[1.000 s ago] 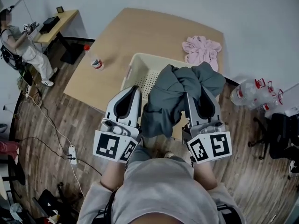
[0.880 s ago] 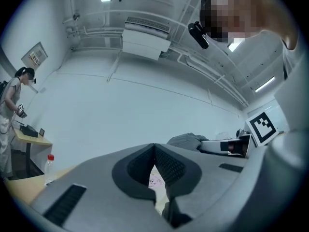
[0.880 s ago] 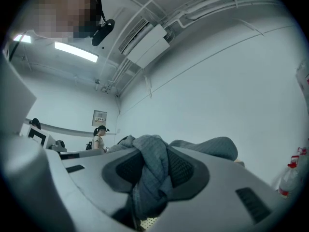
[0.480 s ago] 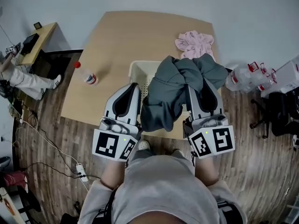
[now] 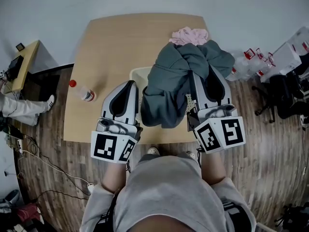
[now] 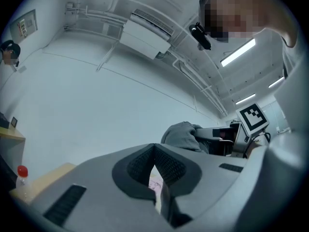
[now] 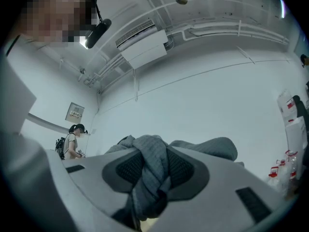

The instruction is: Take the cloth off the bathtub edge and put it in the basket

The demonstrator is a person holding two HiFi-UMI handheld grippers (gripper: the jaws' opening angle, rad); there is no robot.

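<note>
The cloth (image 5: 171, 88) is clamped in the jaws of the right gripper (image 5: 203, 79), bunched thick between the pads. It hangs at centre frame, directly over the basket (image 5: 136, 74). Only a strip of the basket's white rim shows, at the cloth's left.

Over the last second the counter (image 5: 111, 47) has slid to mid-frame. The cloth now covers nearly all of the basket, which showed more a second ago. The carry looks about done, with lowering and release still to come.

The left gripper (image 5: 129, 83) has its jaws together, apparently with nothing in them.

A pink cloth (image 5: 189, 35) lies at the counter's top edge and a red-capped bottle (image 5: 83, 92) at its left.

The only print is the square markers (image 5: 219, 135). The bottle label and the wall sign (image 7: 74, 112) are too small to read.
</note>
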